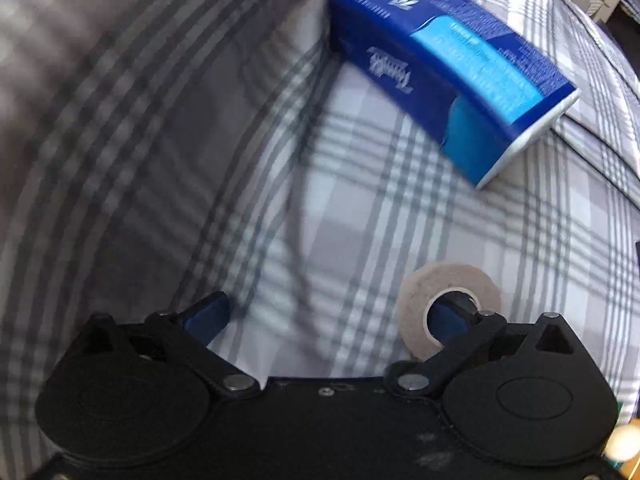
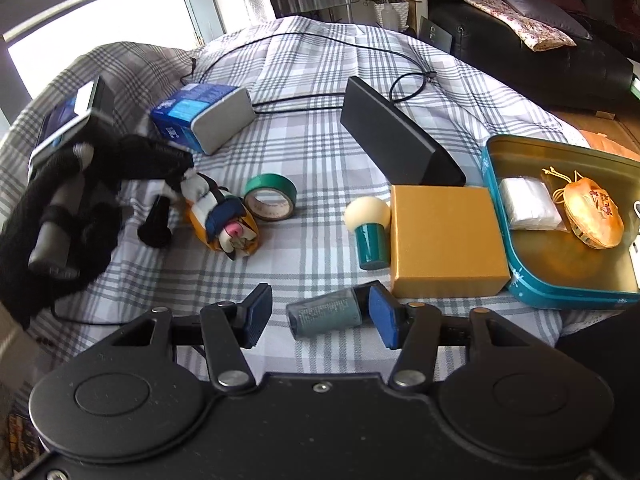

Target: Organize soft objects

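In the right wrist view a blue tissue pack (image 2: 202,117) lies at the back left of the plaid cloth. A soft doll (image 2: 222,220) lies left of centre. A teal tin (image 2: 520,288) at the right holds a white packet (image 2: 528,204) and an orange pouch (image 2: 594,216). My right gripper (image 2: 320,316) is open, low over the cloth, with a grey-green bottle (image 2: 326,314) between its fingers. My left gripper (image 2: 160,220) hangs beside the doll. In the left wrist view my left gripper (image 1: 332,316) is open; the tissue pack (image 1: 448,68) lies ahead and a tape roll (image 1: 412,308) sits by the right finger.
A green tape roll (image 2: 270,198) lies beside the doll. A gold box (image 2: 444,240), a teal-handled round brush (image 2: 370,232) and a black wedge-shaped box (image 2: 396,140) stand mid-right. A black cable (image 2: 304,104) runs across the back. A black sofa (image 2: 540,56) stands beyond.
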